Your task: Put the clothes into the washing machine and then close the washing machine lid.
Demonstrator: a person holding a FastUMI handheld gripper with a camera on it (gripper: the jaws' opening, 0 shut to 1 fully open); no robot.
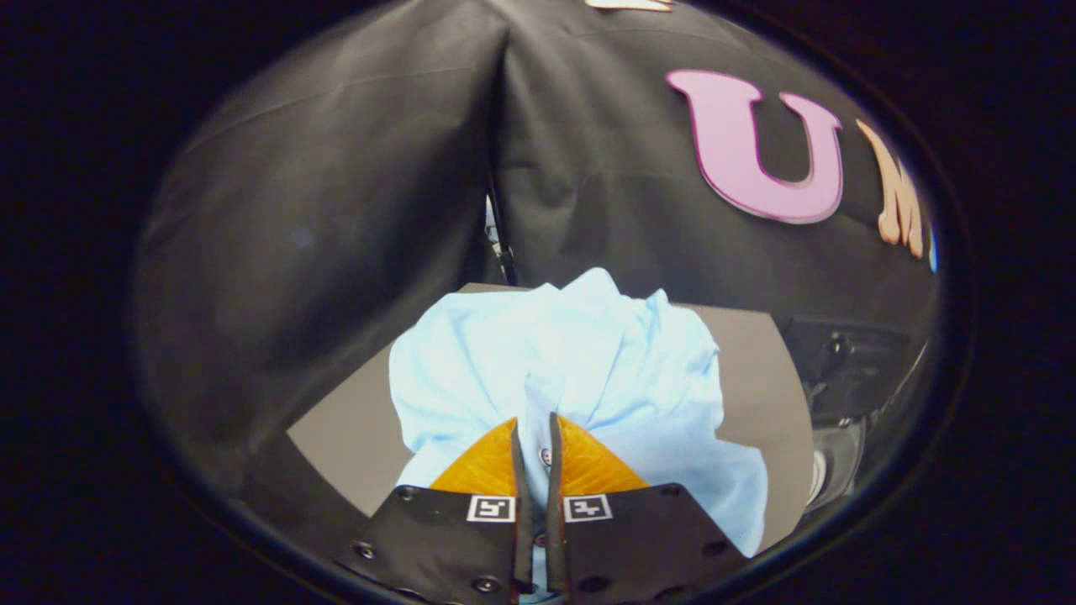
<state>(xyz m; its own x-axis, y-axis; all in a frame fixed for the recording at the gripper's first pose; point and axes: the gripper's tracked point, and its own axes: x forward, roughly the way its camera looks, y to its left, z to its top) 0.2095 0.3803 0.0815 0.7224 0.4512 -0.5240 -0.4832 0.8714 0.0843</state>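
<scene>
Claw (531,437) pinches the light blue shirt (588,361), which bunches beyond it

Crumpled light-blue garment (580,361), one fold pinched between the claw (532,428) fingers.

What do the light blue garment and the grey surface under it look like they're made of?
The light blue garment, pinched between the fingers of the claw, looks like soft matte woven fabric, perhaps cotton: it bunches into loose folds, and a small button shows. The grey surface looks hard, smooth and matte, possibly laminate or plastic; its flat, even look leaves that open.
</scene>
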